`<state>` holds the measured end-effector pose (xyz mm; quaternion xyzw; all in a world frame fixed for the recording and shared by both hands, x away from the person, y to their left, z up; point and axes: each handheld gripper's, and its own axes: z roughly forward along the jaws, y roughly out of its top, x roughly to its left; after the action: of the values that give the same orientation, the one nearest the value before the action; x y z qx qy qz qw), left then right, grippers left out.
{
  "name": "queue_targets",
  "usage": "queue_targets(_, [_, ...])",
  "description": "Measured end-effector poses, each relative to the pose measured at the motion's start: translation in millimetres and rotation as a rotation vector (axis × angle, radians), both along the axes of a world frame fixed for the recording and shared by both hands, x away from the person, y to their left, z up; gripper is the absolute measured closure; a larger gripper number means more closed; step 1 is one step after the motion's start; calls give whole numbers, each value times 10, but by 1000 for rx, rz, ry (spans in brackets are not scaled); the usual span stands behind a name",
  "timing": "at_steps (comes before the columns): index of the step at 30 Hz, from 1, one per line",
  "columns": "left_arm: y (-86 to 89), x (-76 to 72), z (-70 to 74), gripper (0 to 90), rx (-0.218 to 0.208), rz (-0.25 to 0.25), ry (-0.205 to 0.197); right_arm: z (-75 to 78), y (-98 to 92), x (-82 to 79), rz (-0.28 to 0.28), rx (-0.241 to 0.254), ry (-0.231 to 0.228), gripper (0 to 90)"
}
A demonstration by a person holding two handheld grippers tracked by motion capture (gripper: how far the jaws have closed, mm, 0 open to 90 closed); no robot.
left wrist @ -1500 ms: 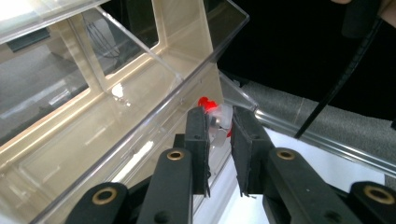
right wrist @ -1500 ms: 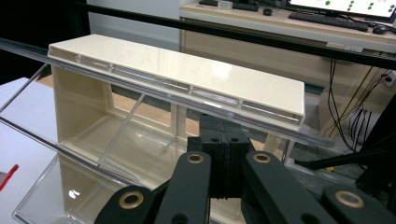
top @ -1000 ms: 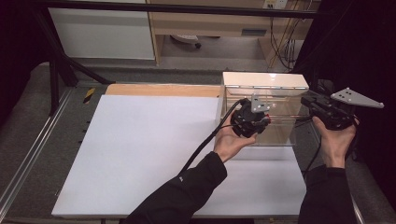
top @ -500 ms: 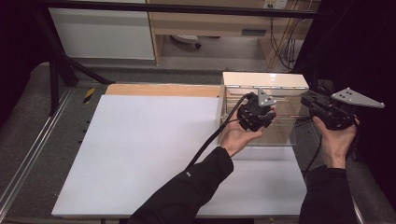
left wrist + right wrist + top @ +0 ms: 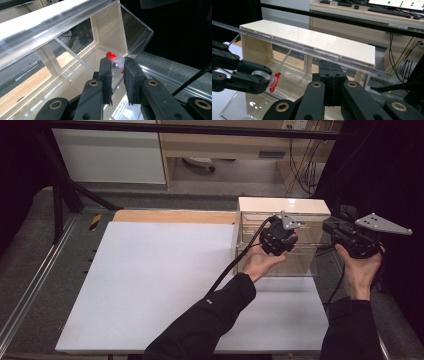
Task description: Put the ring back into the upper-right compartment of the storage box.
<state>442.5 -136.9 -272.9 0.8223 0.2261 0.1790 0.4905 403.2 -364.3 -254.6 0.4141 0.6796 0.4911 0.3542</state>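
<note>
Left gripper [image 5: 117, 72] pinches a red-tipped clear piece [image 5: 115, 62] inside the clear bin [image 5: 136, 37].

The left gripper [image 5: 117, 75] has its pads over most of a small clear piece with red ends [image 5: 115, 62], so its shape stays unclear. At six o'clock both sleeves run off the high view.

Clear bin [image 5: 280, 262] on white table [image 5: 160, 280]

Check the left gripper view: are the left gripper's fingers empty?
No: the left gripper has a small clear piece with red parts clamped between its fingers.
</note>
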Motion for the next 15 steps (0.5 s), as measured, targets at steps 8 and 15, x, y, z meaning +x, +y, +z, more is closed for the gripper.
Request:
queue_targets(8, [-72,68,-28,767,14,11,-9,2,-8,-8,2,3,0,900])
queue_targets(15, [-145,96,-74,765,27,3,-9,6,-23,-21,3,4,-5,900])
